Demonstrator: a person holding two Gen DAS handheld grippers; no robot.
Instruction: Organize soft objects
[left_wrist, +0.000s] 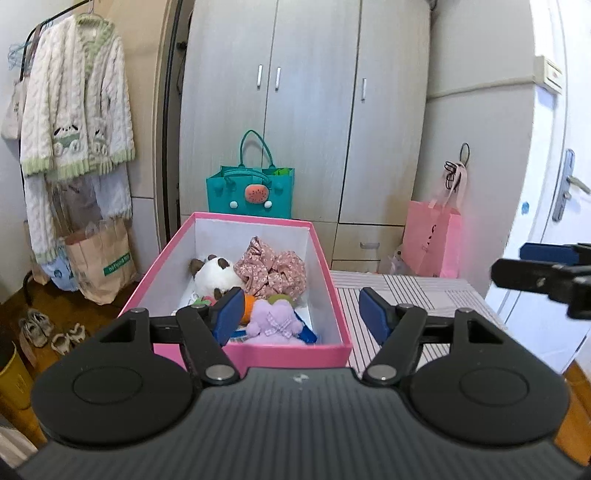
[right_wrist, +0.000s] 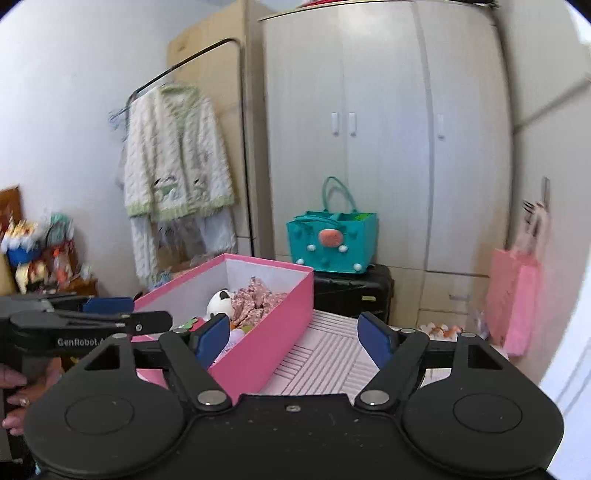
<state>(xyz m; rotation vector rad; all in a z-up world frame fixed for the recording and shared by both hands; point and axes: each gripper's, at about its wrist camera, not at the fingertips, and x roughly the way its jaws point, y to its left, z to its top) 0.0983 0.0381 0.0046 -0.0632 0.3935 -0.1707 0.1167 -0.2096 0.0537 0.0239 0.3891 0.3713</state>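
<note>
An open pink box (left_wrist: 255, 353) stands on a striped cloth and holds soft things: a white panda plush (left_wrist: 214, 275), a crumpled floral cloth (left_wrist: 273, 271), a purple plush with a bow (left_wrist: 275, 321) and an orange toy (left_wrist: 249, 306). My left gripper (left_wrist: 301, 319) is open and empty, above the box's near right corner. My right gripper (right_wrist: 291, 338) is open and empty, to the right of the box (right_wrist: 266, 332). The panda (right_wrist: 220, 301) and floral cloth (right_wrist: 258, 301) show in the right wrist view too. Each gripper appears in the other's view, the right (left_wrist: 543, 275) and the left (right_wrist: 88, 321).
A teal bag (left_wrist: 251, 192) stands behind the box, on a black case (right_wrist: 352, 291). A pink paper bag (left_wrist: 432, 240) hangs at the right. A cardigan (left_wrist: 74, 99) hangs on a rack at the left, with a paper bag (left_wrist: 101, 262) and shoes (left_wrist: 37, 326) below. A wardrobe (left_wrist: 306, 92) fills the back.
</note>
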